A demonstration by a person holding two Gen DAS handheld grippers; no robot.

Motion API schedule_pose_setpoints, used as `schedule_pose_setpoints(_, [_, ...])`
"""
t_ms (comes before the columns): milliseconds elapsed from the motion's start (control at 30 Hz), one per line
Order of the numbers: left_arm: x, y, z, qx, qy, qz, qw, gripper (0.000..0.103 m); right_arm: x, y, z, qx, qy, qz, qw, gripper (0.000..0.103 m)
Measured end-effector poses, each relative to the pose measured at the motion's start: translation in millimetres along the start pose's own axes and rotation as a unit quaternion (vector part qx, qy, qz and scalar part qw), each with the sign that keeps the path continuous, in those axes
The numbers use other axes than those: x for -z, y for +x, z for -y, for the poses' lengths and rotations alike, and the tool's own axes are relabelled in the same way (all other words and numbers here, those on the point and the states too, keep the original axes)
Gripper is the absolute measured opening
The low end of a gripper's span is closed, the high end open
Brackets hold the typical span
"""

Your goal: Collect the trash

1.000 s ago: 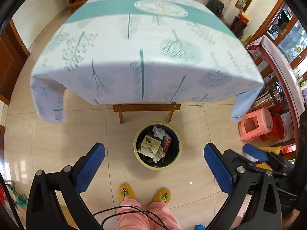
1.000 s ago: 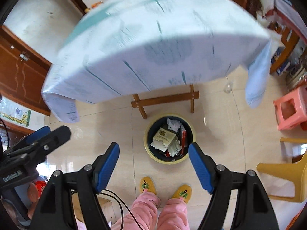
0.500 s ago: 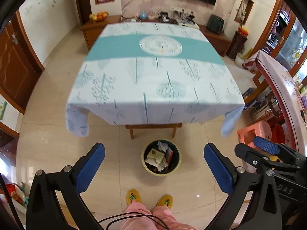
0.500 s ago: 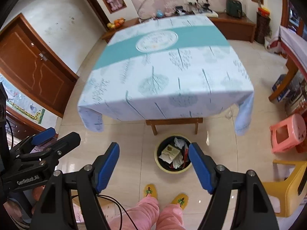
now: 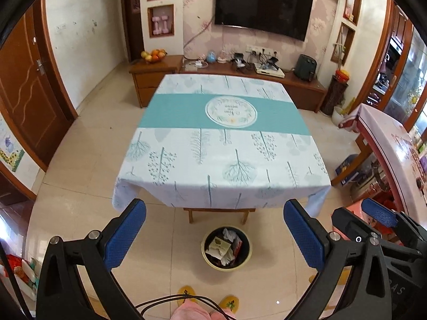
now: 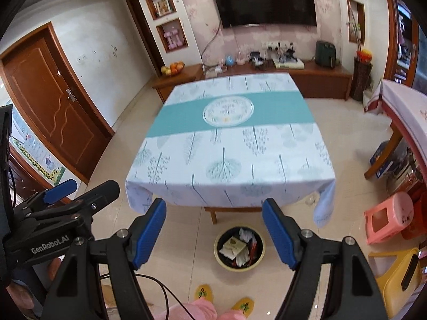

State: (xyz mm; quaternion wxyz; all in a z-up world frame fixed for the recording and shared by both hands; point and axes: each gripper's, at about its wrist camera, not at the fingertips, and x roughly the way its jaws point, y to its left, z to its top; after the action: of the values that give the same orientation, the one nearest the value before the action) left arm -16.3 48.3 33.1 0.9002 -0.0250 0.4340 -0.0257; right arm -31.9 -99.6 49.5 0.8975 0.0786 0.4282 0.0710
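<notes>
While you hold two grippers, left (image 5: 214,233) and right (image 6: 214,230), jaws wide apart and empty, one bin (image 5: 226,248) of trash below one table (image 5: 224,144), two slippers (image 6: 204,294) nearest you.

i'm in a home's living-dining room: a wall-mounted tv (image 5: 263,6) over a wooden sideboard (image 5: 301,88), a fruit bowl (image 5: 154,55), a cloth-covered table (image 5: 221,149), tiled floor (image 5: 88,154), a wooden door (image 6: 53,104).

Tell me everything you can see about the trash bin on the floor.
The trash bin is round and low, with a pale yellow outer wall and rim and a dark inside. It stands upright on the tiled floor, just in front of the table, without a lid. Crumpled paper, a printed carton and red wrappers fill it.
</notes>
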Motion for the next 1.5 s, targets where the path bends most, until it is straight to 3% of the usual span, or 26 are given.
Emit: schedule_pose_setpoints(1500, [-7, -24, -4, -0.018, 0.005, 0.041, 0.9990, 0.102, -2, -33, -15, 0.012, -0.008, 0.059, 0.998, 0.075])
